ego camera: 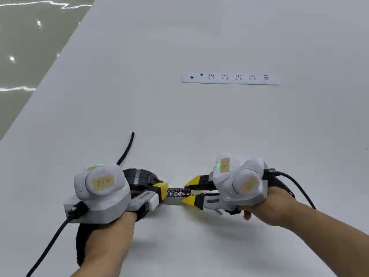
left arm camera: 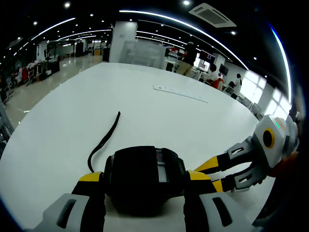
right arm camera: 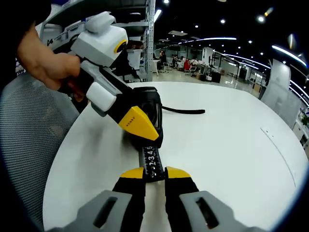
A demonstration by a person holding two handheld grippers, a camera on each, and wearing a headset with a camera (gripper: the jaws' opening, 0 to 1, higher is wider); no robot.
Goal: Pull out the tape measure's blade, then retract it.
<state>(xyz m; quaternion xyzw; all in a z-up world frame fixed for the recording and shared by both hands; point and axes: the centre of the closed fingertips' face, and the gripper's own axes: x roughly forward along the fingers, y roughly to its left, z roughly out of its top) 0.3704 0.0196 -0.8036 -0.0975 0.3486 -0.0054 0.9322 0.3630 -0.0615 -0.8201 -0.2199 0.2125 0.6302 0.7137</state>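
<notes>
While lying flat on the wide white surface (ego camera: 173,121), gripped on both sides: small black plastic tape measure (ego camera: 140,176), near the edge close to the person. Squeezed between the two yellow tips of the left gripper (ego camera: 157,194), one tip on each side of the black case, clamped tight around it. Same grip from behind in the left gripper view: tape measure (left arm camera: 145,169) sitting right in the gap of the left gripper (left arm camera: 145,180).

Pulled out just a little from the case: short dark blade with white numbers (right arm camera: 150,162), running straight to the right gripper (right arm camera: 154,174). Pinched shut on the end of the blade, yellow tips almost touching. In the head view, short bit of blade (ego camera: 174,196) between the two grippers, with the right gripper (ego camera: 189,193) just beside the left one, tips facing each other.

Held by a left hand (ego camera: 109,236) and a right hand (ego camera: 271,205), both low over the surface. Trailing from the back of the left gripper: thin black cable (ego camera: 52,242).

Curling away from the tape measure across the surface: thin black strap (ego camera: 125,149). Far off, well apart from all of that: long flat white power strip (ego camera: 230,77).
</notes>
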